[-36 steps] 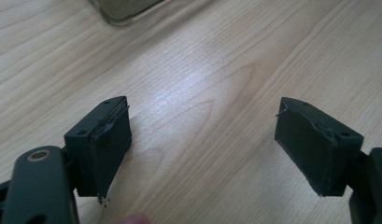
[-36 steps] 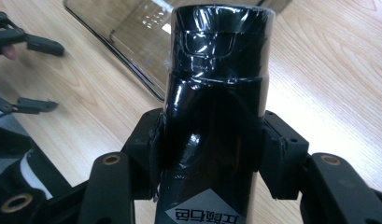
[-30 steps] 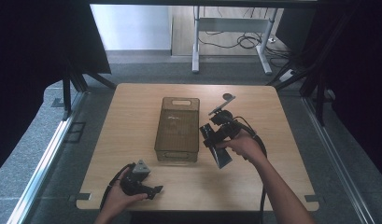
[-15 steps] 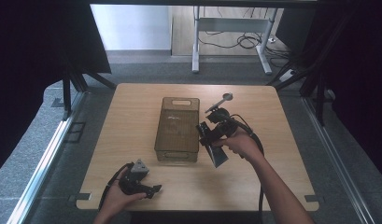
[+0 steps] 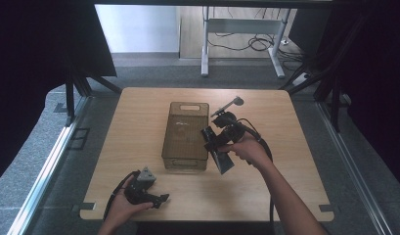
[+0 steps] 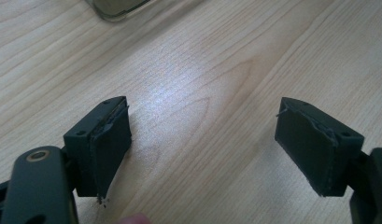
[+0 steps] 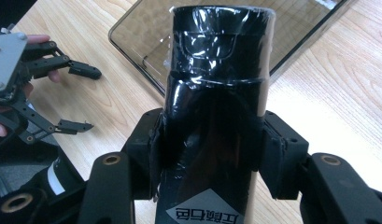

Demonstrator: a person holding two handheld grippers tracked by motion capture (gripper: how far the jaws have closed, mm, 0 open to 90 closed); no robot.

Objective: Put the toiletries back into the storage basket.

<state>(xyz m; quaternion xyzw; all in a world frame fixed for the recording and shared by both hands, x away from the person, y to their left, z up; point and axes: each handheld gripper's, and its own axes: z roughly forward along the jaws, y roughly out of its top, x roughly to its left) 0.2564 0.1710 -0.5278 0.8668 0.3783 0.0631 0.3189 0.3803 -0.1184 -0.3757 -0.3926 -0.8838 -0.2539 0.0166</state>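
The right gripper squeezes a black bottle just right of the clear box in the middle of the table. The left gripper sits at the near left, jaws wide apart with nothing between them.

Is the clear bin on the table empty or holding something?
Empty: through the clear bin walls nothing shows; the right gripper holds the black cylinder outside it.

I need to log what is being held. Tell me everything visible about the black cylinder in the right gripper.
The black cylinder looks wrapped in glossy, wrinkled plastic film, with a flat top and a white label with dark print near its base. The right gripper clamps it from both sides, holding it above the table beside the clear bin.
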